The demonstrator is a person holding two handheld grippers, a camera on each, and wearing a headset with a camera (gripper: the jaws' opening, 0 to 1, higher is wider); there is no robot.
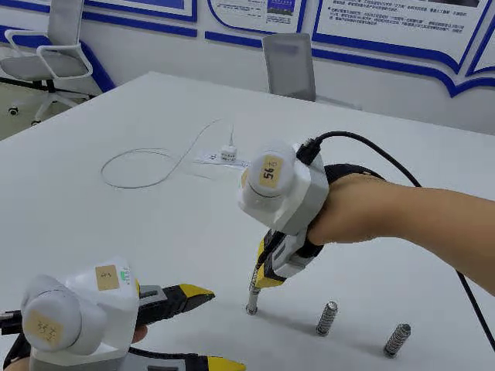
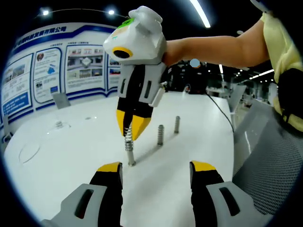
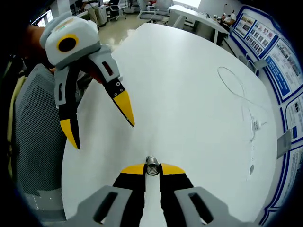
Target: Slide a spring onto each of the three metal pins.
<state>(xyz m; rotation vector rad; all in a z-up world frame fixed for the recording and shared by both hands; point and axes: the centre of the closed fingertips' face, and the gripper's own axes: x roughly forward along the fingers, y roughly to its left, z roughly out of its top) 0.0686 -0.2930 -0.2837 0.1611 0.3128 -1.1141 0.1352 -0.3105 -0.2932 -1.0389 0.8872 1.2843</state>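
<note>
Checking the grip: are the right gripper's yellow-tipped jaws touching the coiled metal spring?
Touching. The right gripper view shows the right gripper pinching the coiled metal spring between its jaws.

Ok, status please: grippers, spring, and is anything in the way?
Right gripper shut on spring, at top of bare pin. Left gripper open, idle, apart. Two other springs already on pins. Nothing in the way.

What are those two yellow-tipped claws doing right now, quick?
Left gripper: open, holding nothing.
Right gripper: shut on a spring, over a pin.
</note>
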